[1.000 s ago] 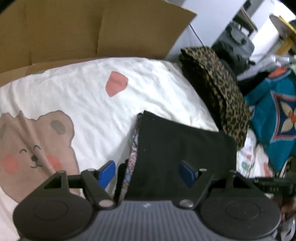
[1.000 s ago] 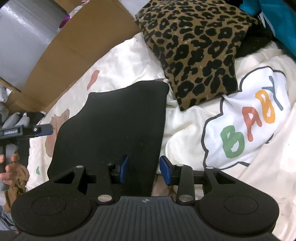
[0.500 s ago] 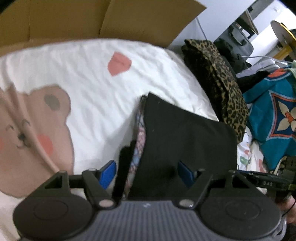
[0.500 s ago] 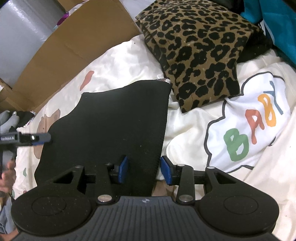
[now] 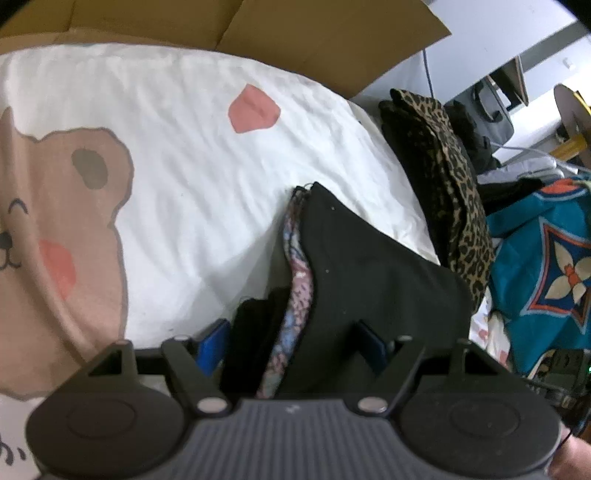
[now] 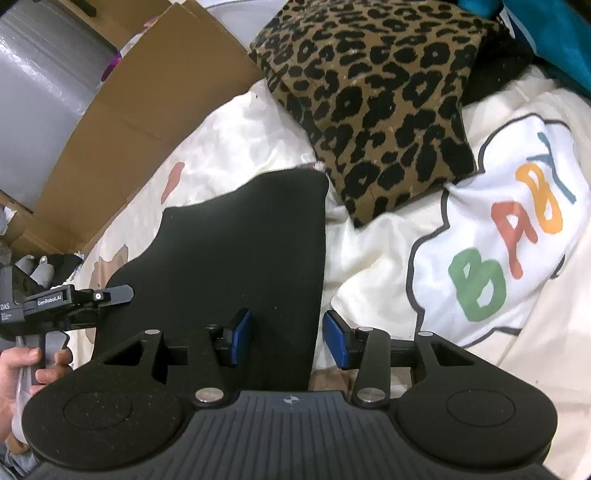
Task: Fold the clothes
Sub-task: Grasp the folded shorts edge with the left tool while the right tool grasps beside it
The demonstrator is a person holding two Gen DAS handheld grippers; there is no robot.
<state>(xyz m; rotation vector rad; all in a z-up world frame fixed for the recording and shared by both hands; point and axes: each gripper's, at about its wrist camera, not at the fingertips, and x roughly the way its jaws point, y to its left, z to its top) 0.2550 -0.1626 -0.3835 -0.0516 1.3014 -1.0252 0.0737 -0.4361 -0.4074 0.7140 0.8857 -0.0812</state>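
A black folded garment (image 5: 369, 273) lies on the white bedsheet (image 5: 192, 155). A floral layer (image 5: 297, 258) shows along its left edge. My left gripper (image 5: 291, 347) is open wide and straddles that near left edge, its pads clear of the cloth. In the right wrist view the same black garment (image 6: 236, 251) stretches ahead. My right gripper (image 6: 288, 338) has the garment's right edge between its blue pads. Its jaws are opening and do not press the cloth. A hand (image 6: 33, 365) holds the left gripper at the garment's left side.
A leopard-print folded cloth (image 6: 380, 99) lies just beyond the garment, to its right. A cardboard sheet (image 5: 295, 33) stands behind the bed. A teal patterned cloth (image 5: 546, 266) lies at the right. The sheet has a bear print (image 5: 55, 240) and a "BABY" cloud print (image 6: 509, 236).
My left gripper has come down closer over the garment's left edge and rolled a little. The right gripper's pads have spread slightly apart. The garment lies as before.
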